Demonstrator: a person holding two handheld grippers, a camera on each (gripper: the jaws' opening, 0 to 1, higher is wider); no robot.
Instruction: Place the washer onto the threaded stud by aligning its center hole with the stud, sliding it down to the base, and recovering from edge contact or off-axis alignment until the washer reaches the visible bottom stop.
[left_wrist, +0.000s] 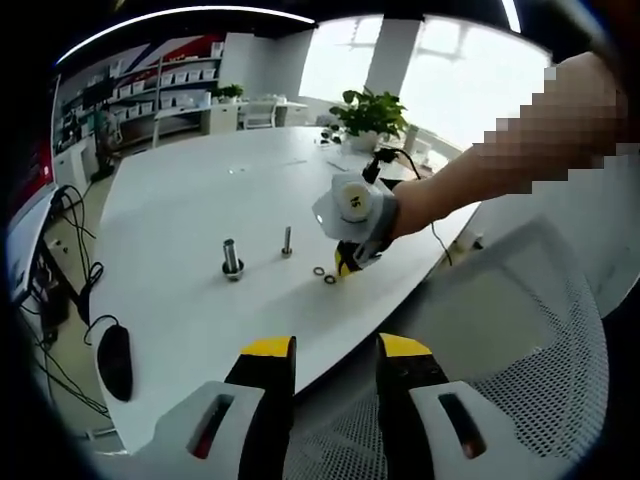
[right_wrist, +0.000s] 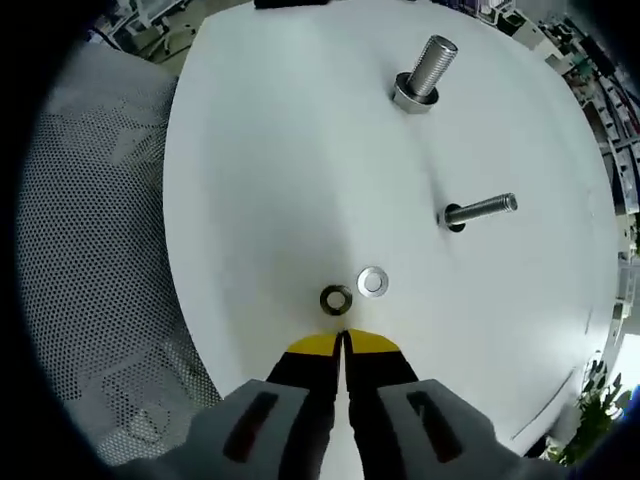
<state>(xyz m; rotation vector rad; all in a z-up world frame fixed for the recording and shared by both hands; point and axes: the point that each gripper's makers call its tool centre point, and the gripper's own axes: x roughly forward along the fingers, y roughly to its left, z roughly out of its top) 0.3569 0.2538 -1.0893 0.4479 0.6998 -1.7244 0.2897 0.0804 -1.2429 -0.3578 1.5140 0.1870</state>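
Washer (right_wrist: 336, 299) beside second washer (right_wrist: 373, 282), two studs (right_wrist: 481, 210) beyond

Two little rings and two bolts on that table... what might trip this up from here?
The right gripper has its jaws shut, just short of the dark washer, so it must open before any pickup. That washer lies flat on the table, so the jaws may skid over it. The silver washer lies close beside it and could get knocked. Two studs stand there, a thin stud and a thick stud; a mismatch would jam.
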